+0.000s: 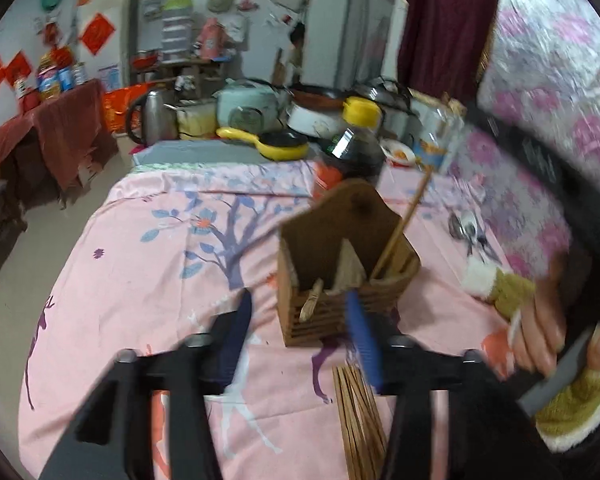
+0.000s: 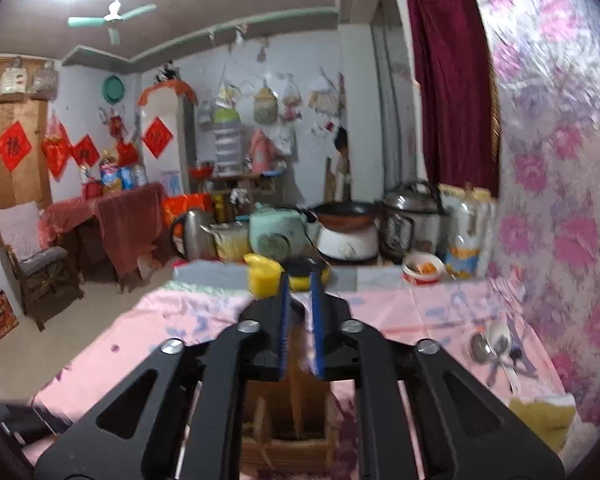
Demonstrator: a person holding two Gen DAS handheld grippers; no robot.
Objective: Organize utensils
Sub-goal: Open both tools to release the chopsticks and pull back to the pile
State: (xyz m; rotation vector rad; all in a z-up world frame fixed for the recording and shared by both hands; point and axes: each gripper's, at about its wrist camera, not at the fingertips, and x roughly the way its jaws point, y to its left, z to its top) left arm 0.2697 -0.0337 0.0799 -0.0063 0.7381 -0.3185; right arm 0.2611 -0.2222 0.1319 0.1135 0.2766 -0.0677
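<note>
A brown wooden utensil holder [image 1: 342, 268] stands upright on the pink tablecloth [image 1: 152, 248]. One wooden chopstick [image 1: 402, 226] leans out of its right compartment. My left gripper [image 1: 300, 300] is open and empty, its blue fingers either side of the holder's near face. A bundle of brown chopsticks [image 1: 358, 416] lies on the cloth below its right finger. My right gripper [image 2: 299, 280] is above the holder [image 2: 290, 420], its jaws a narrow gap apart with nothing visibly between them. Metal spoons [image 2: 496, 346] lie at the right; they also show in the left wrist view [image 1: 466, 226].
A dark bottle with a yellow cap [image 1: 356, 140] stands just behind the holder. Beyond the cloth's far edge are a kettle [image 1: 154, 114], rice cookers [image 2: 410, 216], a wok [image 2: 342, 210] and a yellow pan [image 1: 278, 146]. A floral wall [image 2: 560, 200] bounds the right side.
</note>
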